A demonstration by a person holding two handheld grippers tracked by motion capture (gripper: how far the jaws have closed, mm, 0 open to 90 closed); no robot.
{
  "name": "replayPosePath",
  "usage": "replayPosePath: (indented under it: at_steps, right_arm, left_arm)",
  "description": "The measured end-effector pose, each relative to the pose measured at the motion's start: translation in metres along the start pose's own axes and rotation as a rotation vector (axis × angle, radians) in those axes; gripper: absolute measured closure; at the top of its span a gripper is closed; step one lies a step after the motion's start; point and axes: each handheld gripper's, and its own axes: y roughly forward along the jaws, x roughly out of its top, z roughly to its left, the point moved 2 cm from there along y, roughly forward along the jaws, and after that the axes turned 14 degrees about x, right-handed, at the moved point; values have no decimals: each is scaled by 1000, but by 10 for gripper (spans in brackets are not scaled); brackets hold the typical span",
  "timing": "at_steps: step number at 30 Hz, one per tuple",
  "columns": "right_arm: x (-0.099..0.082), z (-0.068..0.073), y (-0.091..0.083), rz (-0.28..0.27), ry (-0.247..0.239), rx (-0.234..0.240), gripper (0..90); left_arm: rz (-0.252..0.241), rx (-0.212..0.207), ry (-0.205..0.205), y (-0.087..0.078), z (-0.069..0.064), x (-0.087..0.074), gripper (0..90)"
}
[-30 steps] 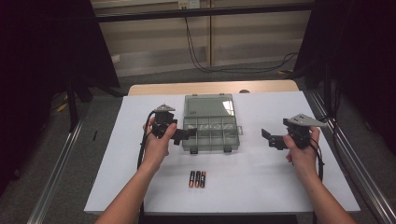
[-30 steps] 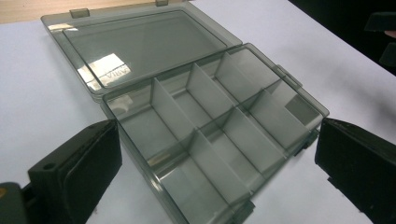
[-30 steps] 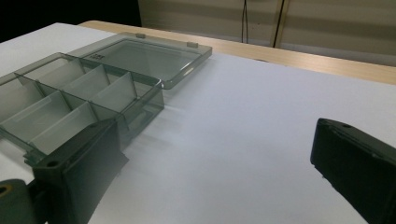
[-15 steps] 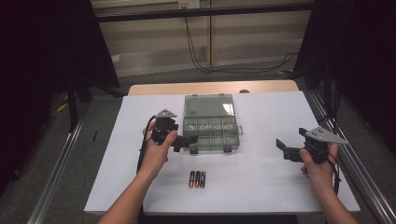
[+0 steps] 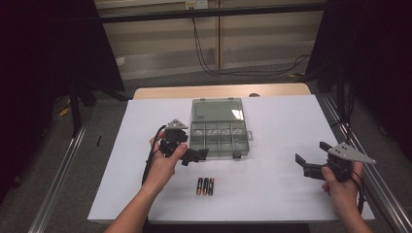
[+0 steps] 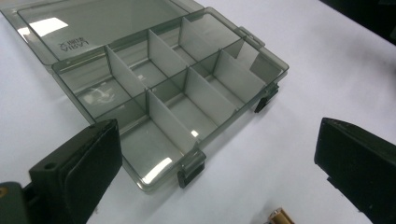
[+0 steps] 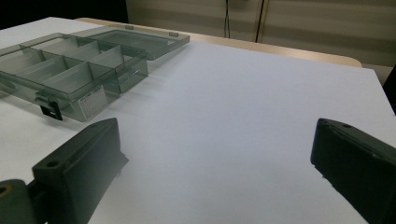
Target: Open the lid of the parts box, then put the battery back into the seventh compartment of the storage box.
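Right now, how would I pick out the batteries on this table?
Start from the open grey compartment box mid-table. Just in front of its near edge, beside the left gripper, three batteries lie side by side, the only small black-and-copper cylinders there.

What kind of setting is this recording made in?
Probably a lab or data-collection booth rather than a home: a white table edged by metal rails, dark curtains either side, loose cables behind, and just a compartment box and batteries laid out.
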Motion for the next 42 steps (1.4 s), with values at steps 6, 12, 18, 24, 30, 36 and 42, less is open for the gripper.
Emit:
replayPosePath:
  at_steps: [6,12,18,24,30,36,42]
  right_arm:
    - [-7,-2,-9,3,5,-5,12]
    - [-8,-4,-13,-21,8,13,13]
    - [-9,-5,-13,-20,10,12,13]
    - [-10,-4,-12,-20,0,15,14]
    - [-12,-2,-13,-15,-23,20,14]
    - [-15,-3,-15,-11,-18,12,14]
    - [-14,-3,-16,-14,-17,14,14]
  left_arm:
    - [19,-1,22,-3,-5,-3,8]
    - [37,-8,46,-4,-11,-3,9]
    - [34,-15,35,-5,-14,-5,10]
    - [58,-24,42,-6,-14,-12,10]
    - [81,-32,55,-8,-17,-19,10]
    - [101,-28,59,-10,-20,-25,22]
    - [123,-21,69,-16,-23,-34,53]
